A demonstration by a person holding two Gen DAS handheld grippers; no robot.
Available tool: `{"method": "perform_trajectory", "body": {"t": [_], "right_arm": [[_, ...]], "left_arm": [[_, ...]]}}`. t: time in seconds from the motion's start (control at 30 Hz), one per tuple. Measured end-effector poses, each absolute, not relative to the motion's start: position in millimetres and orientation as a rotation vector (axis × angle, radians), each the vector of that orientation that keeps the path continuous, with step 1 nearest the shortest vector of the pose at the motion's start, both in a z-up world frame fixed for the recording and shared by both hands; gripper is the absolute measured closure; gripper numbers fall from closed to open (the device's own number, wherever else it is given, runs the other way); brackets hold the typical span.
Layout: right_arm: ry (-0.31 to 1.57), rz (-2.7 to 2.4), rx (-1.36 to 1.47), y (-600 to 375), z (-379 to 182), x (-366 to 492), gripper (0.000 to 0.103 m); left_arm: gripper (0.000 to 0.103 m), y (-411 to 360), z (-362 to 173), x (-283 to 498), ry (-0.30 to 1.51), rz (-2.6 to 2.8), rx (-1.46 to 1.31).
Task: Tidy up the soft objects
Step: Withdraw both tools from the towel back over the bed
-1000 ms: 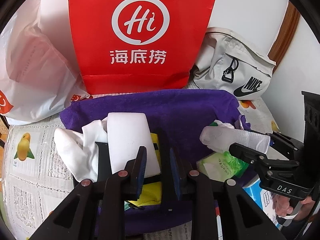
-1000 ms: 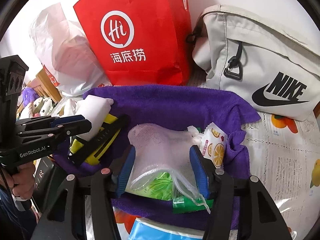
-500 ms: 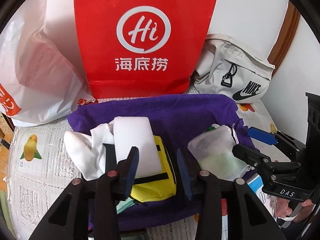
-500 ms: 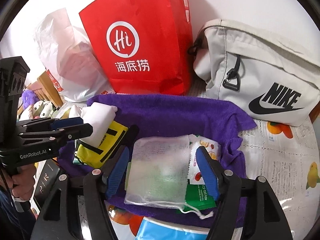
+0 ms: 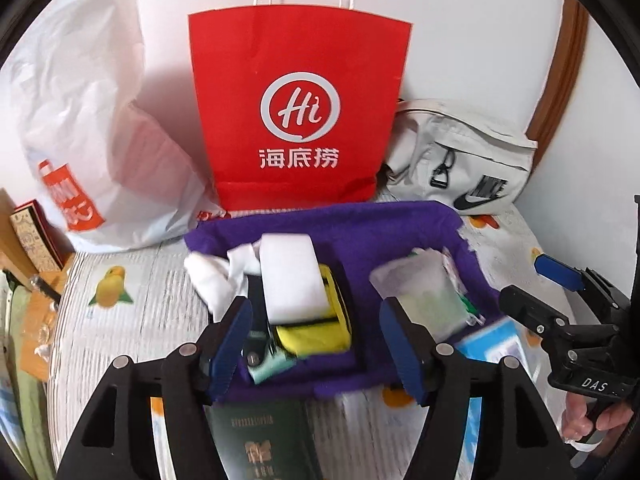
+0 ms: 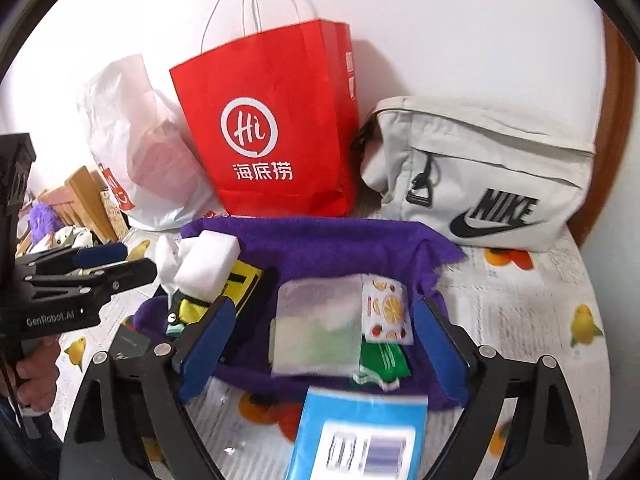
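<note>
My left gripper (image 5: 316, 344) cut off a green booklet (image 5: 260, 436), its print blurred; both jaws had just been opening, my right gripper (image 6: 320, 348) empty too; the mesh pouch (image 6: 320, 320) and white sponge (image 5: 290, 276) lay released on the purple towel (image 6: 320, 248); beyond stood a red paper bag (image 5: 300, 108).

Both claws (image 5: 316, 344) (image 6: 320, 344) — wider, emptied, higher

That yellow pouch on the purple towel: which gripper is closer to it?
Left. The left gripper hangs open right over the yellow pouch; the right gripper is open off to the side, above the mesh bag.
</note>
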State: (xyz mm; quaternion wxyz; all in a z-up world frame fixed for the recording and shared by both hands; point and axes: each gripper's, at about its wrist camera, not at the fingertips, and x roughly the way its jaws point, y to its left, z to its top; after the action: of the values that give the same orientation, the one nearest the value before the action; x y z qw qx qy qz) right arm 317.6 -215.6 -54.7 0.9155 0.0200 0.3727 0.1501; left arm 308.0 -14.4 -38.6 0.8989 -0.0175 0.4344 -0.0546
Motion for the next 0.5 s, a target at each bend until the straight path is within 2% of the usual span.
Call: {"method": "perform_trajectory", "body": {"t": [0.17, 0.43, 0.5], "right_arm": [[0.762, 0.288, 0.0, -211, -44, 274, 0.01], [0.776, 0.275, -0.007, -212, -38, 199, 0.009], [0.77, 0.27, 0.008, -214, -35, 180, 0.006]], "left_arm": [[0.032, -15, -25, 263, 0.881, -0.13, -0.067], [0.015, -22, -3, 190, 0.825, -0.103, -0.054], [0.01, -24, 1, 172, 0.811, -0.089, -0.051]]}}
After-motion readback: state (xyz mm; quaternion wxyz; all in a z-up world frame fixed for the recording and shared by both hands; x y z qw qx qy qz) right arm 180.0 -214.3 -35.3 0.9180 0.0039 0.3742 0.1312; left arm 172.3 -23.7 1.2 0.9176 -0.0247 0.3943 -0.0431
